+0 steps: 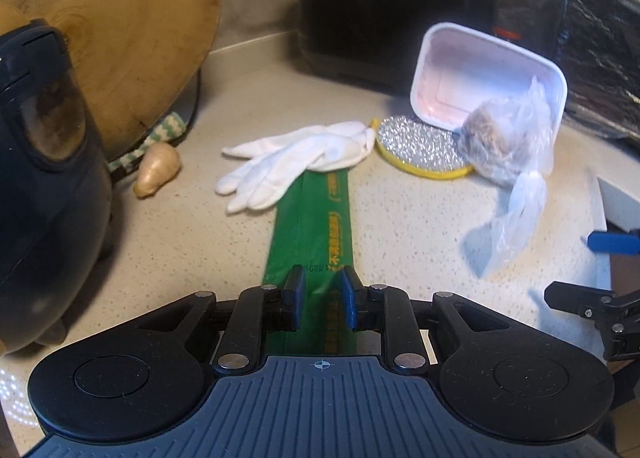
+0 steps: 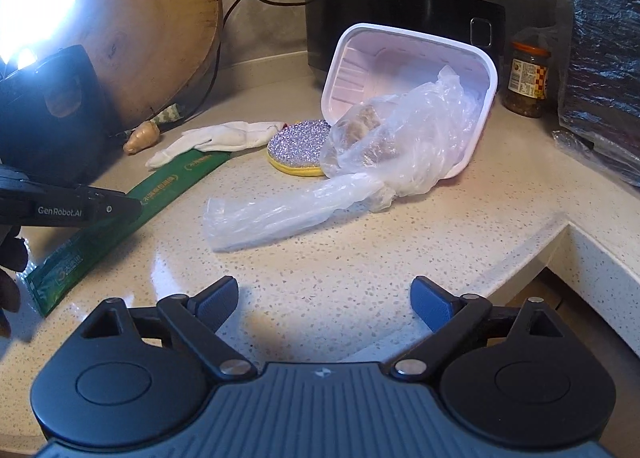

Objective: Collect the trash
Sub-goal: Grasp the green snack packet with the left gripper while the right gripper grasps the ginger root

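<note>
A long green wrapper (image 1: 312, 225) lies flat on the speckled counter; it also shows in the right wrist view (image 2: 132, 209). My left gripper (image 1: 322, 298) is low over its near end, its fingers nearly closed with a narrow gap astride the wrapper. A white glove (image 1: 288, 161) lies across the wrapper's far end. A clear plastic bag (image 2: 360, 165) holding something brown spills from a tipped pink-white tray (image 2: 400, 69). A glittery yellow-rimmed scrub pad (image 2: 298, 151) lies beside it. My right gripper (image 2: 324, 306) is open and empty above bare counter, short of the bag.
A round wooden board (image 1: 120, 37) leans at back left with a ginger piece (image 1: 156, 169) below it. A dark kettle-like object (image 1: 44, 177) stands left. A black cooker (image 2: 400, 1), a jar (image 2: 528, 77) and a black bag (image 2: 600, 57) stand behind. The counter edge (image 2: 560, 250) drops away at right.
</note>
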`<move>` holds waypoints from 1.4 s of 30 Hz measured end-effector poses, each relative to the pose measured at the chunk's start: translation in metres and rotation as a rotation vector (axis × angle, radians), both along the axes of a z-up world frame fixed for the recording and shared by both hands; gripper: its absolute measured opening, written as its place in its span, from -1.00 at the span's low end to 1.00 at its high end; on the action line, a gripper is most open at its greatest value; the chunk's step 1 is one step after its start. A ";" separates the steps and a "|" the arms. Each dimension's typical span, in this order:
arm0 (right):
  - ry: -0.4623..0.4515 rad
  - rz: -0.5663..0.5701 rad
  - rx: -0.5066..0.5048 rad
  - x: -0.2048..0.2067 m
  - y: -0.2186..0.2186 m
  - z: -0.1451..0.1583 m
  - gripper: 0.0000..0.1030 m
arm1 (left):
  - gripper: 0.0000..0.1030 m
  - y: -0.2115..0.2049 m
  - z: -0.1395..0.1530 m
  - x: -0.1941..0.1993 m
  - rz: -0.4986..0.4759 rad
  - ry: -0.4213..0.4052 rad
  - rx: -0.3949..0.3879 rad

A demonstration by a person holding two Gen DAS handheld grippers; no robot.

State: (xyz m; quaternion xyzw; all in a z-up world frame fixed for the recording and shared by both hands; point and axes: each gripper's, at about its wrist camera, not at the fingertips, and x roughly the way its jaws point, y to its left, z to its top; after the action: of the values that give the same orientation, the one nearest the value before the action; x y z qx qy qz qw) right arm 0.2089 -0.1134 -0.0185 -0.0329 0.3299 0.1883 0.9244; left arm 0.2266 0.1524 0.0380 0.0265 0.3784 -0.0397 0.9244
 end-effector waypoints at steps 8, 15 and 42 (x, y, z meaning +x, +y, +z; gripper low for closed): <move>-0.040 0.049 -0.045 -0.013 0.010 -0.006 1.00 | -0.39 -0.006 -0.005 -0.002 -0.054 0.003 0.026; -0.053 0.069 -0.035 -0.016 0.005 -0.007 1.00 | -0.37 -0.002 0.000 -0.002 -0.037 -0.026 0.041; -0.208 0.092 0.070 -0.021 -0.003 0.029 1.00 | -0.54 0.028 -0.003 -0.036 -0.119 -0.007 -0.084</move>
State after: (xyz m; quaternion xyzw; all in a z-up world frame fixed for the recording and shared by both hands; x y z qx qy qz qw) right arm 0.1881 -0.1166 0.0106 -0.0349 0.2238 0.2378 0.9445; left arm 0.1904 0.1805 0.0345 0.0104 0.3707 -0.1104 0.9221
